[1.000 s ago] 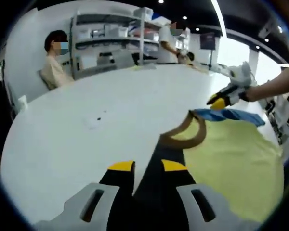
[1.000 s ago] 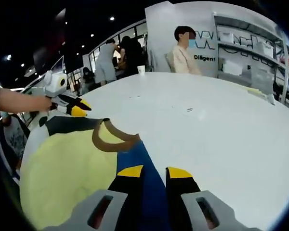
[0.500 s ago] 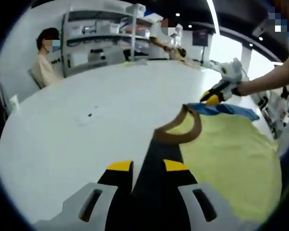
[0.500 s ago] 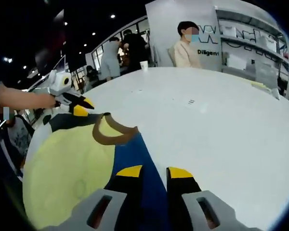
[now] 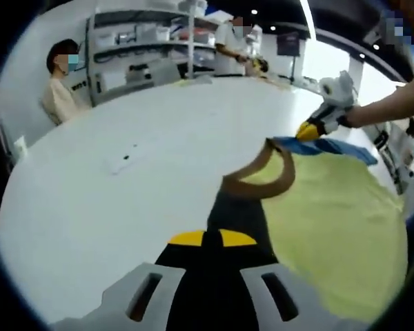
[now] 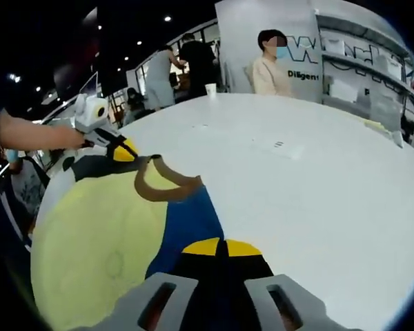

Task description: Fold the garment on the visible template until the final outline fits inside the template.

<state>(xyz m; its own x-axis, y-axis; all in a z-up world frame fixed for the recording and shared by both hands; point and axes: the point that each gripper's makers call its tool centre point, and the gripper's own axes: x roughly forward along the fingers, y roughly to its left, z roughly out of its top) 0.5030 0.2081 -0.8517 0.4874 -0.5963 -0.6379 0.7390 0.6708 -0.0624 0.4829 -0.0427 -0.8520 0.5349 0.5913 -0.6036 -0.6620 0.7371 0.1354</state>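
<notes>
**Both grippers clamped on the garment's shoulders**

In the left gripper view, the left gripper has its yellow-tipped jaws brought together until the tips meet, with the black shoulder strip of the garment pinched between them. The dark strip runs forward from the jaws to the brown collar, which stands up in a loop above the white table. The yellow body of the garment spreads toward the table's near edge on that view's right side.

Beyond the collar, the right gripper comes into the left gripper view, its yellow tips on the blue shoulder strip; a person's forearm extends behind it.

In the right gripper view, the right gripper likewise has its jaws closed tip to tip, gripping the blue shoulder strip of the garment. The brown collar loops ahead of it. The left gripper sits on the black shoulder past the collar, held by a hand.

The garment lies at the table's edge nearest the person, the rest of the table bare white. A seated person is at the far edge, with shelving behind.
</notes>
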